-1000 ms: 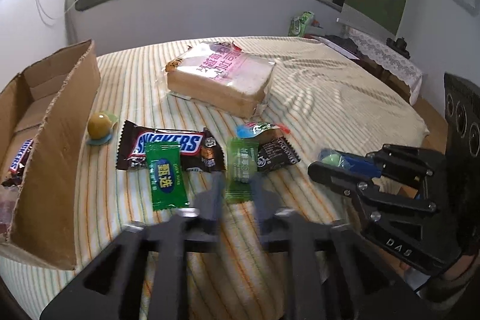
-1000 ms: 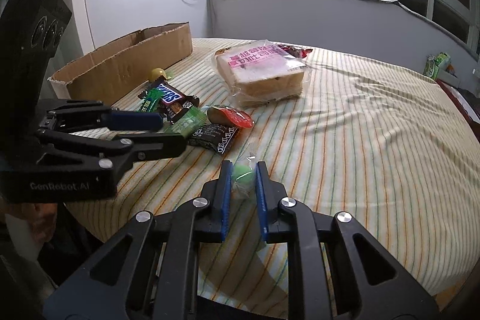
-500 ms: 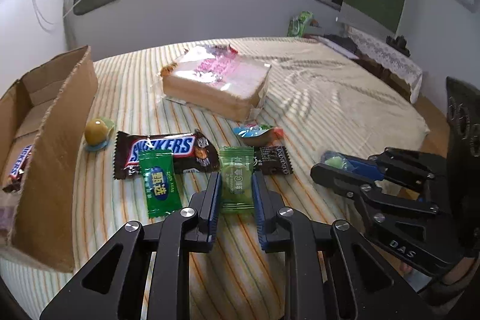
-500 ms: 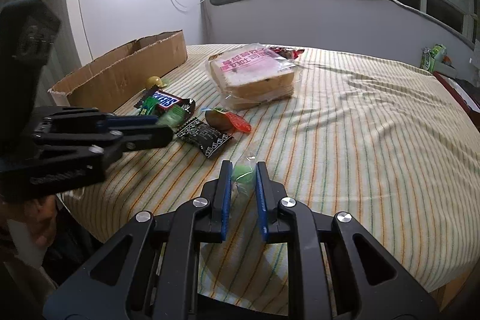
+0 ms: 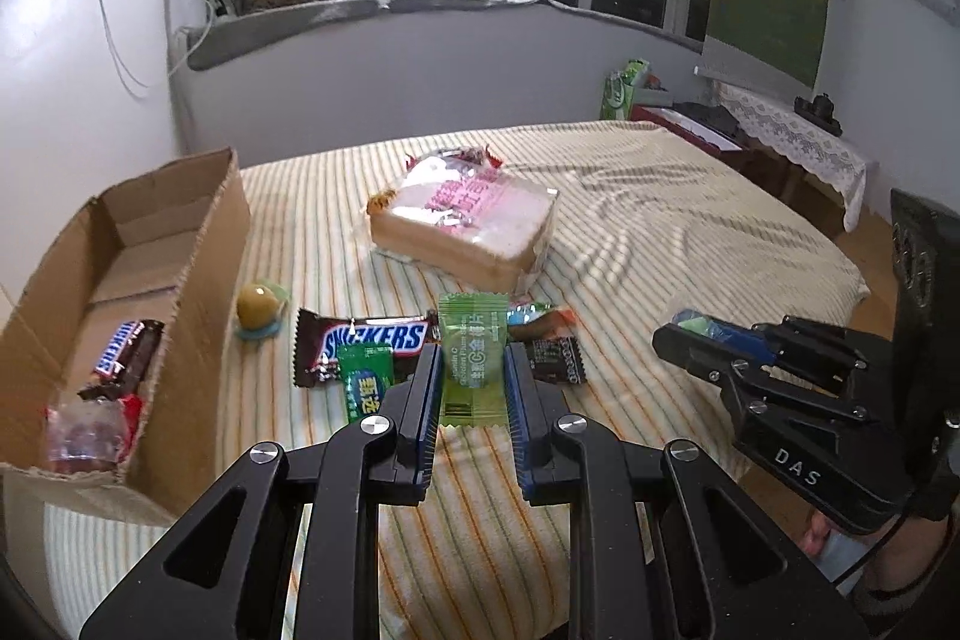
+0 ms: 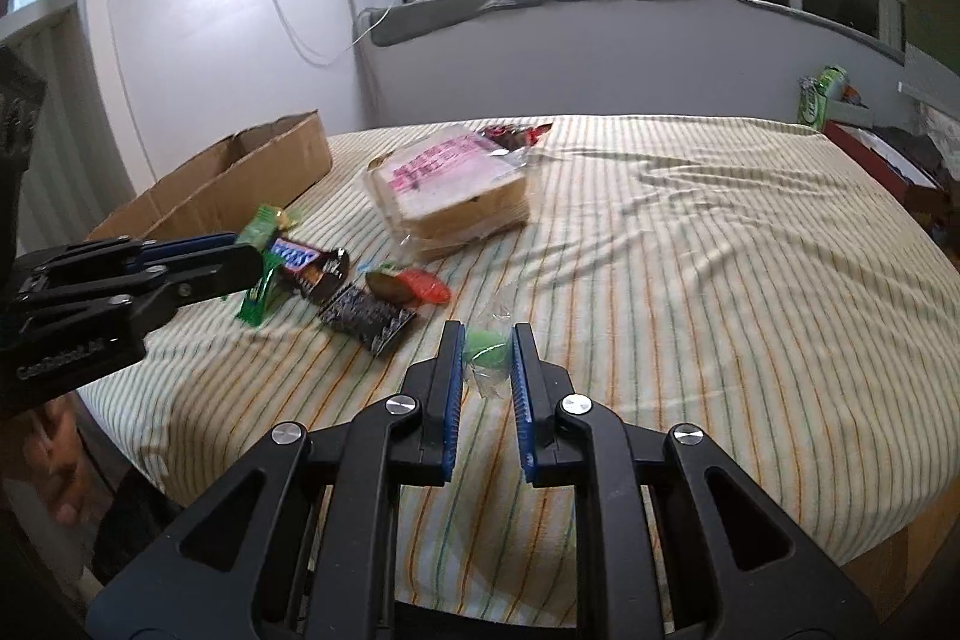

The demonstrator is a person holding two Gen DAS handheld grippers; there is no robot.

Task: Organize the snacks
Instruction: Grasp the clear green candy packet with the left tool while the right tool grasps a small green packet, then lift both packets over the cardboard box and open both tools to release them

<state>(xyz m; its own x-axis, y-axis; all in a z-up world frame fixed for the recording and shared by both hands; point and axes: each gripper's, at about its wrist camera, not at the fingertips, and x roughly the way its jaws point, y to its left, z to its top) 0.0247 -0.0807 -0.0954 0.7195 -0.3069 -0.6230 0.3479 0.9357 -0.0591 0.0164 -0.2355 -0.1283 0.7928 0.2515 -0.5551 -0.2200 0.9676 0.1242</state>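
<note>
My left gripper is shut on a light green snack packet and holds it above the striped table. It also shows in the right wrist view, with the packet raised. My right gripper is shut on a green wrapped candy, seen too in the left wrist view. On the table lie a Snickers bar, a dark green packet, a black packet and a yellow-green ball candy.
An open cardboard box stands at the left, with a Snickers bar and a clear wrapped item inside. A bagged bread loaf lies at mid table. The table's front edge is close below both grippers.
My left gripper closed on the light green packet and lifted it off the table. My right gripper kept hold of the green candy and rose a little.
</note>
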